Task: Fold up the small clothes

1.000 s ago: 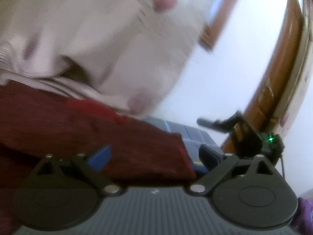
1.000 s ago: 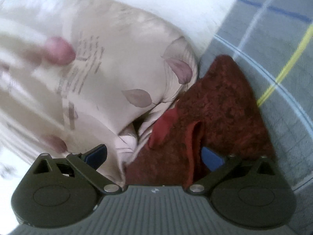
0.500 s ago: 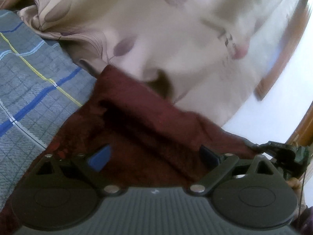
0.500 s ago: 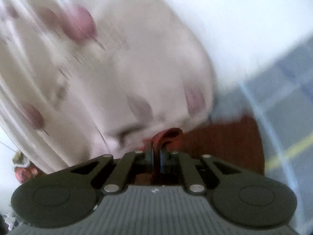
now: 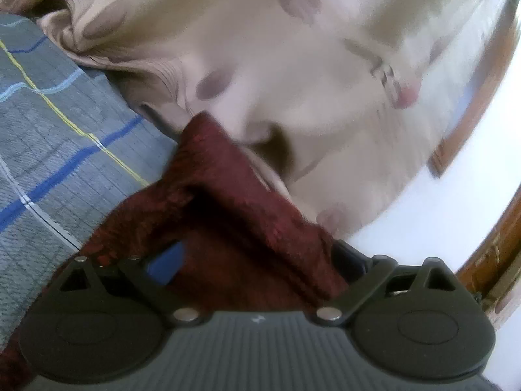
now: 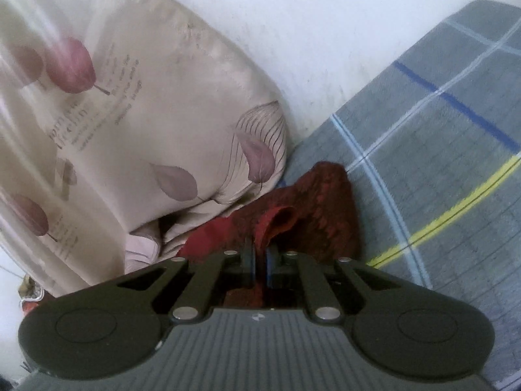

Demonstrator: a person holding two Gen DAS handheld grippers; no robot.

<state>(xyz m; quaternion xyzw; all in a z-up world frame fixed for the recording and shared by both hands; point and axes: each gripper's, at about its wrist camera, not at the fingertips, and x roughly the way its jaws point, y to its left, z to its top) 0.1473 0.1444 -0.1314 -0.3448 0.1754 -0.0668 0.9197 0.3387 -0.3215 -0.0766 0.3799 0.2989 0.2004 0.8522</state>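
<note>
A dark red garment [image 5: 228,215] lies bunched on the grey checked bedsheet [image 5: 55,137], against a beige leaf-print pillow [image 5: 293,65]. My left gripper [image 5: 257,260] is open, its fingers spread on either side of a raised fold of the garment. In the right wrist view the same red garment [image 6: 312,208] lies beside the pillow [image 6: 136,123]. My right gripper [image 6: 259,255] is shut on a red hem of the garment that rises between its blue pads.
A white wall [image 6: 309,26] rises behind the pillow and bed. A wooden door frame [image 5: 488,244] stands at the right of the left wrist view. The checked bedsheet [image 6: 439,169] spreads to the right of the garment.
My right gripper has closed on the red hem, having been open a second ago. My left gripper has swung round over the garment and stays open.
</note>
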